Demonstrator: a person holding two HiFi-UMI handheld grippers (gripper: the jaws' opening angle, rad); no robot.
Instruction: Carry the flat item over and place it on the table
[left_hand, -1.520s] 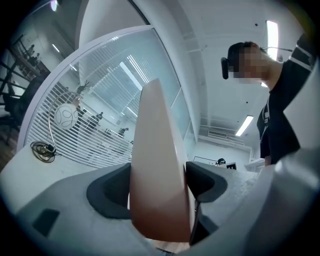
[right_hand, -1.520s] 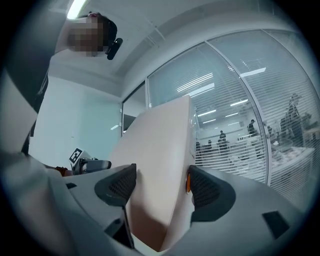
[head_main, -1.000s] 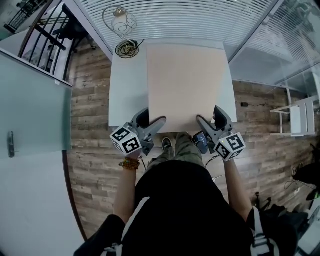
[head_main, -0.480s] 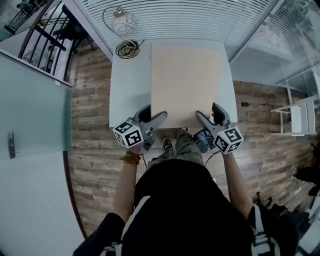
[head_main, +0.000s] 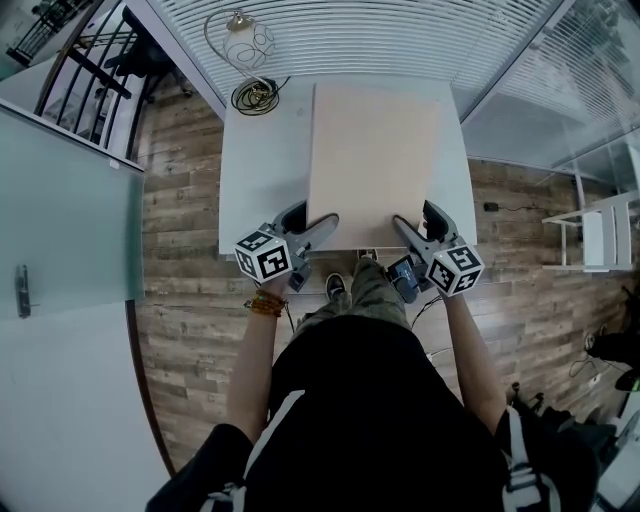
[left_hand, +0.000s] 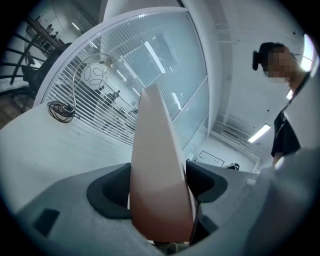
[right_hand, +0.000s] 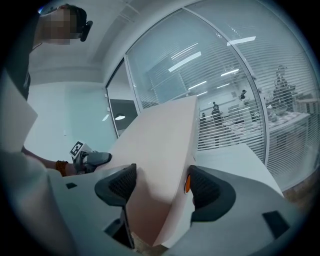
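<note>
Grey fingers of my left gripper (head_main: 312, 228) and right gripper (head_main: 408, 228) pinch the near edge of the pale beige flat rectangular board (head_main: 375, 150), which stretches over the white counter (head_main: 258, 180); a coiled dark cable (head_main: 256, 97) lies at the far corner.

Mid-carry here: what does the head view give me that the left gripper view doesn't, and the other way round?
Only the head view: the whole flat board over the white table, the left gripper and the right gripper at its near edge, and the wooden floor. Only the left gripper view: the left jaws shut on the board's edge, a dark pad on each side. Both: the board, the table, and the globe lamp with a coiled cable at the table's far left corner.
</note>
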